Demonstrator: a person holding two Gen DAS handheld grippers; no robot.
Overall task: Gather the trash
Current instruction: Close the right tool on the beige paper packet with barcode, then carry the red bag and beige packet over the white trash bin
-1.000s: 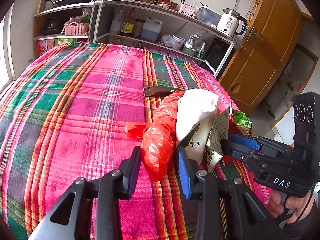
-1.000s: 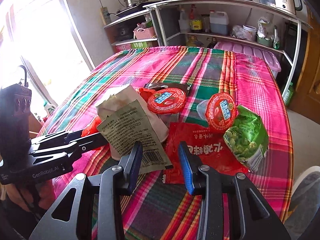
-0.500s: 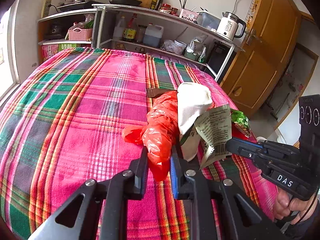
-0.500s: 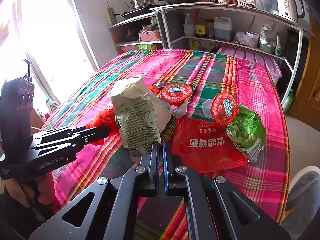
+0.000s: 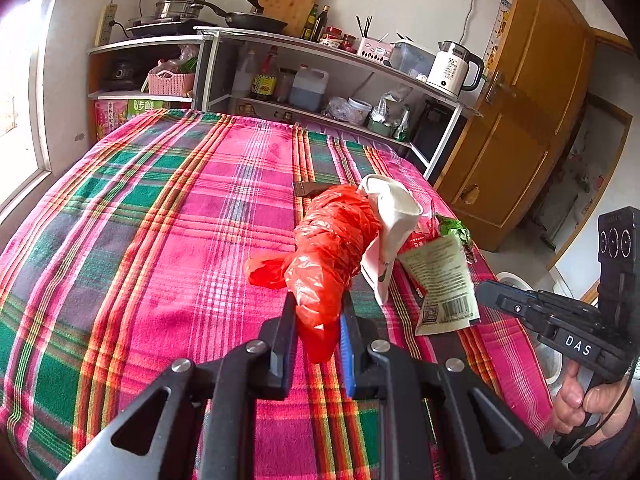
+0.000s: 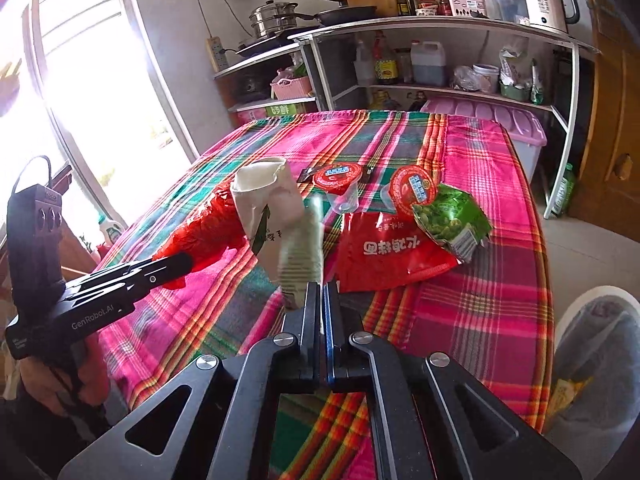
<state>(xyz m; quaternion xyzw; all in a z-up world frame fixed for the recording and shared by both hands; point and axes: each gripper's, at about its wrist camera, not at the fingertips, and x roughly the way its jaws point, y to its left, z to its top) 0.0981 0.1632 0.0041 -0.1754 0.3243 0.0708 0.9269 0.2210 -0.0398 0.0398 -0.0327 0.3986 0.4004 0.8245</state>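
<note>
Left of the white paper bag we hold the red plastic bag in our left gripper, jaws pinching its crumpled near end on the plaid tablecloth. Just right of that landmark, our right gripper has its jaws pressed tight on a pale green wrapper. Further right lie the red snack packet, two red-lidded cups and a green pea bag.

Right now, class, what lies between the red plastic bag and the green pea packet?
In the right wrist view: the white paper bag, two sealed cups, and the red wrapper.
</note>
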